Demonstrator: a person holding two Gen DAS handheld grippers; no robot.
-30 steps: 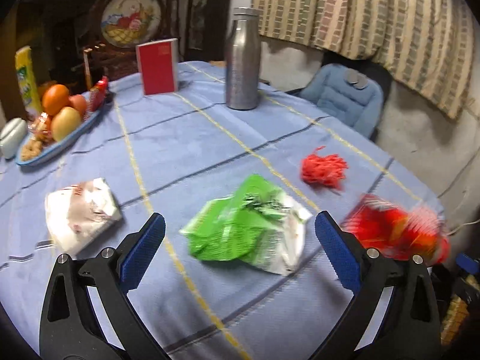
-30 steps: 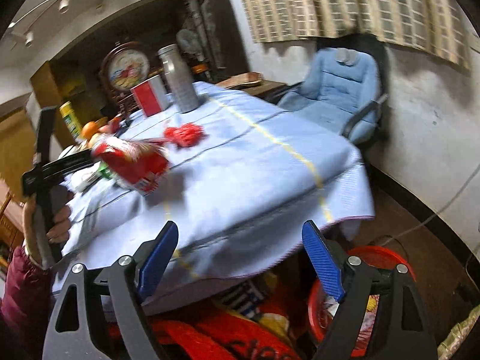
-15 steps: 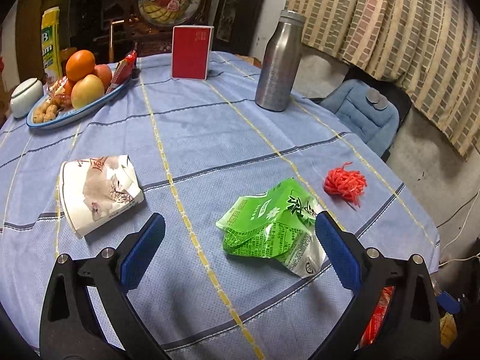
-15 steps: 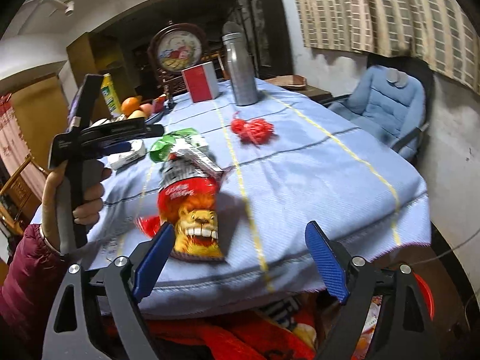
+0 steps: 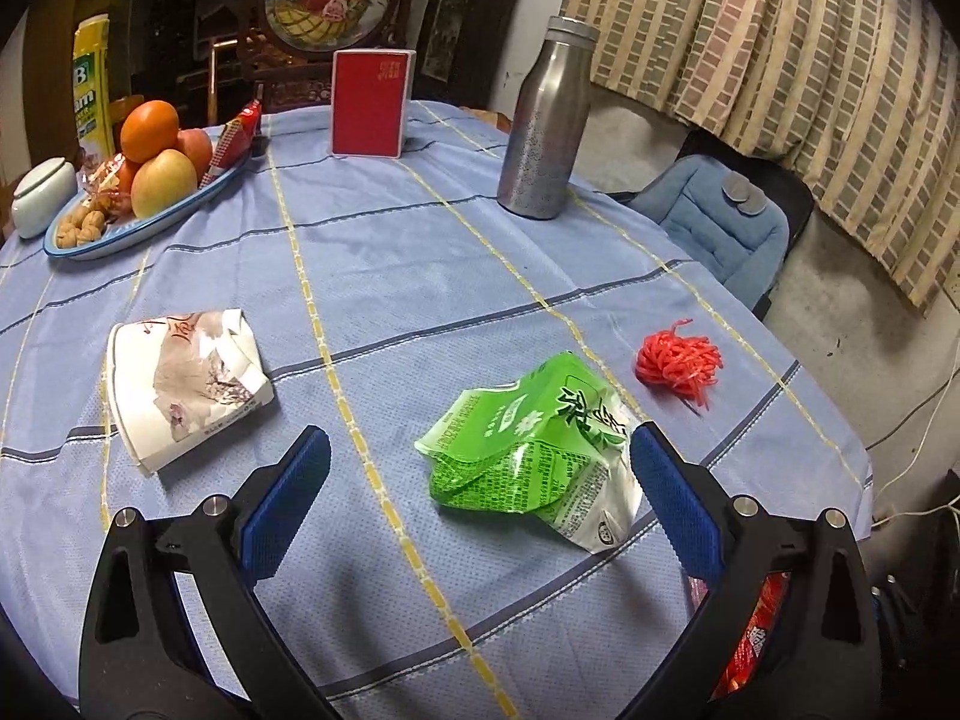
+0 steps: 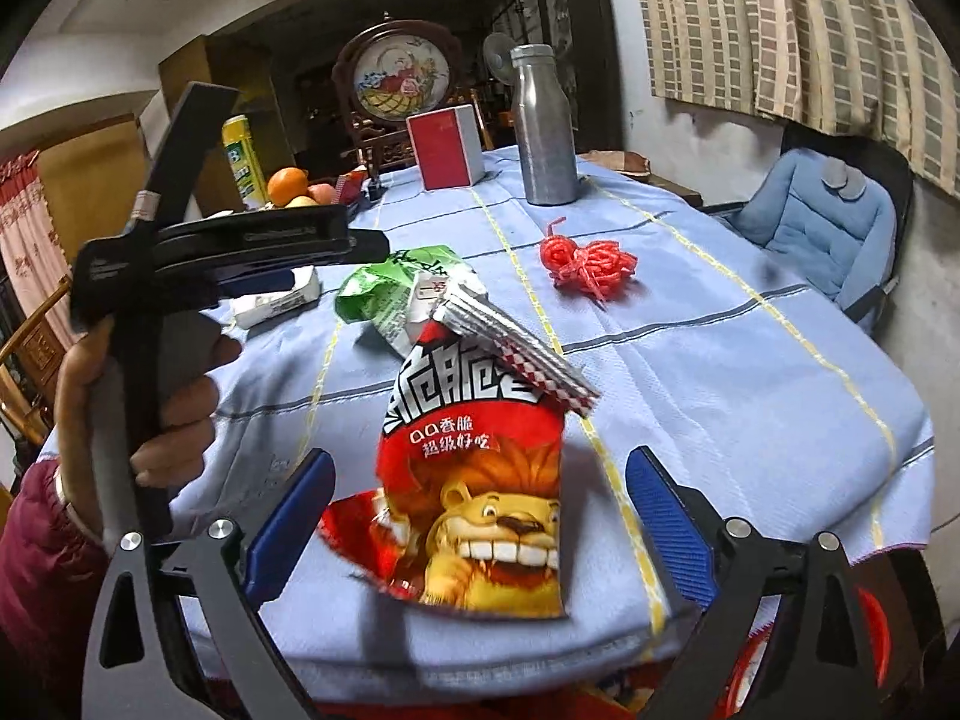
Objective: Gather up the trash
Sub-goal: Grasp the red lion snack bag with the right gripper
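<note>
My left gripper point(image 5: 480, 495) is spread wide with nothing between its blue pads, hovering low over the near edge of the blue tablecloth point(image 5: 372, 252). The crumpled green wrapper point(image 5: 531, 450) lies on the cloth just ahead, close to the right-hand pad. Further left sits a flattened white paper box point(image 5: 183, 384), and off to the right, near the table's edge, a small bundle of red string point(image 5: 678, 360). My right gripper point(image 6: 477, 516) is likewise released, both fingers apart; the red snack bag with the lion face point(image 6: 480, 480) stands between them in that view, its silver crimped top tilted to the right, though I cannot tell whether either pad touches it. My left hand point(image 6: 141, 414) shows there too, wrapped around the other tool's handle. At the far end of the table stand a steel bottle point(image 5: 546, 126), a red box point(image 5: 369, 102) and a fruit plate point(image 5: 129, 234) with an orange and apples. A blue padded chair point(image 5: 714, 228) sits beyond.
</note>
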